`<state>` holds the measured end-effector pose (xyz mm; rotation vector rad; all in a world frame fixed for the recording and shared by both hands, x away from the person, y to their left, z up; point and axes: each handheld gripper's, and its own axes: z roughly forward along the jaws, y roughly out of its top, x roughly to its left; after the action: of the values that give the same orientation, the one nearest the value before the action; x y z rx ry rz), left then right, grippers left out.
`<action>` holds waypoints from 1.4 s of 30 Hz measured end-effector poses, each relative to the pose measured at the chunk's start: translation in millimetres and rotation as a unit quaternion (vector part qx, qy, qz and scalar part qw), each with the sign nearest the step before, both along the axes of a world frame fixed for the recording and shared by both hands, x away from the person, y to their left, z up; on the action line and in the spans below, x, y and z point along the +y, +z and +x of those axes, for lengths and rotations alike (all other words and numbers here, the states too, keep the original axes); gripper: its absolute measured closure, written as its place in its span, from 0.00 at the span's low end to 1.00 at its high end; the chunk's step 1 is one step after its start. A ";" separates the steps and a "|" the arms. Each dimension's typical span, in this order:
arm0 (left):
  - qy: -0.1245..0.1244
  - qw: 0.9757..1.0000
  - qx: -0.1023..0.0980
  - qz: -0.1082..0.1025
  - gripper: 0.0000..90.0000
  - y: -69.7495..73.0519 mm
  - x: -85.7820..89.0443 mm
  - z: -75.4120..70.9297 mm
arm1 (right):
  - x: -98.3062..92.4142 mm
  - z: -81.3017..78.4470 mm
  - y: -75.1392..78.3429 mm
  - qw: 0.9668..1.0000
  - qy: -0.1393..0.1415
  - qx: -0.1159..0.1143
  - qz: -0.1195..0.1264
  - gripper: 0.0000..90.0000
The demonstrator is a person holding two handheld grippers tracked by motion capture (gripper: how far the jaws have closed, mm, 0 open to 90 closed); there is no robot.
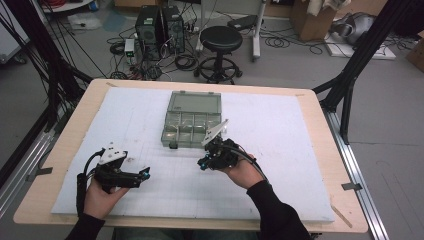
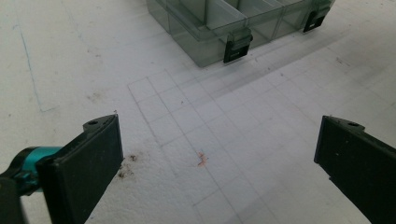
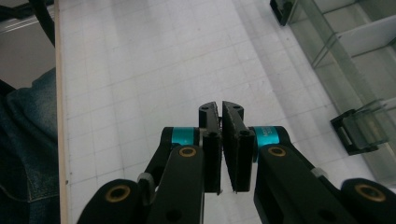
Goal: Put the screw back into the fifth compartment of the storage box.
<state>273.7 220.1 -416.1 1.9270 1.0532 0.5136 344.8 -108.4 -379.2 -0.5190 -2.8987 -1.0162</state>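
On the desk (image 1: pixel 60 165), a white gridded sheet (image 1: pixel 280 150) covers most of the top, and a clear plastic box (image 1: pixel 192 120) with small compartments lies open on it, at the middle and toward the far side. Its lid is folded back flat on the far side, and two black latches sit on its near wall; one of them (image 2: pixel 237 45) shows up close in the left gripper view.

Near the left corner, the left tongs (image 1: pixel 145 173) lie low over the sheet in the person's left hand (image 1: pixel 100 197), pointing right. Their jaws stand wide apart with nothing between them, and bare sheet with a small reddish mark (image 2: pixel 202 160) shows in the gap. They are well apart from the box.

Just near of the box's right end, the right tongs (image 1: pixel 202 163) are held in the person's right hand (image 1: pixel 244 172), with a grey three-cornered plate (image 1: pixel 215 132) on top. Their jaws are pressed nearly together, a thin slit between the pads (image 3: pixel 212 140), and nothing is gripped. In the right gripper view the box's wall and a latch (image 3: pixel 352 133) lie just beside these tongs, not touching them.
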 end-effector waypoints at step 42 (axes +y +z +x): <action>0.001 1.000 0.000 -0.003 0.02 -0.6 0.0 0.2 | 54.3 66.3 47.4 1.000 0.016 -0.018 0.014 0.96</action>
<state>273.9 220.1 -416.6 1.9199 1.0560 0.5119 411.1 -54.0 -331.8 -0.4550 -2.9102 -1.0705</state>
